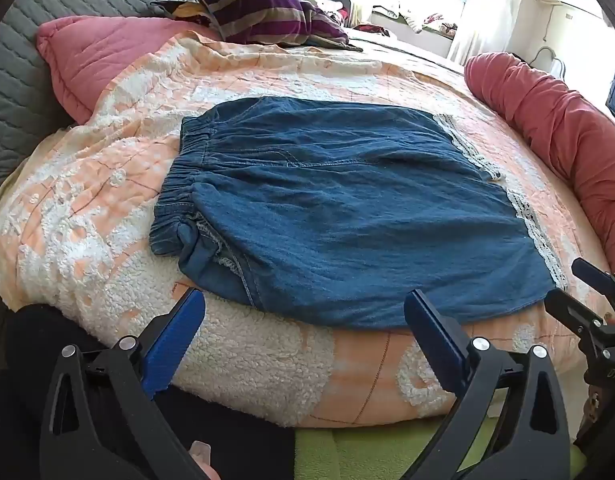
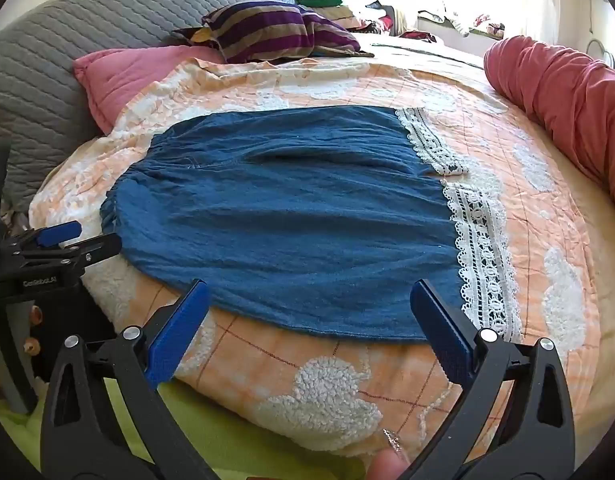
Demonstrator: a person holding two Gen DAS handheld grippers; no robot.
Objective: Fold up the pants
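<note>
- The short blue denim pants with an elastic waistband and white lace hems (image 1: 347, 216) lie spread flat in the middle of the peach-and-white tufted quilt (image 1: 267, 364) on the bed, waistband to the left, lace-trimmed leg ends to the right. Laid out like this, both long edges are open to reach, which I take to be the reason for the spread: a fold can start from either side.
- The left claw (image 1: 305, 326) hangs just short of the near hem at the waistband end, its blue-padded fingers wide apart and holding nothing.
- The right claw (image 2: 309, 318) hovers over the near hem toward the lace end, likewise spread wide and empty. Each claw seems lined up with its own end of the same edge, so a two-point pinch and a lift away from the bed's near side looks likeliest to me.
- One corner by the waistband is turned over, showing pale inner stitching (image 1: 213, 236); that bunching may want flattening.
- Beyond the far edge there is bare quilt, enough for the near half to land on.
- To the left a pink quilted pillow (image 1: 95, 56) and a grey quilted headboard cushion (image 1: 23, 92) sit near the waistband but apart from it.
- A long red rolled bolster (image 2: 563, 92) bounds the right side, well apart from the lace.
- A purple-and-tan striped pillow (image 2: 279, 34) rests farther back, out of the way.
</note>
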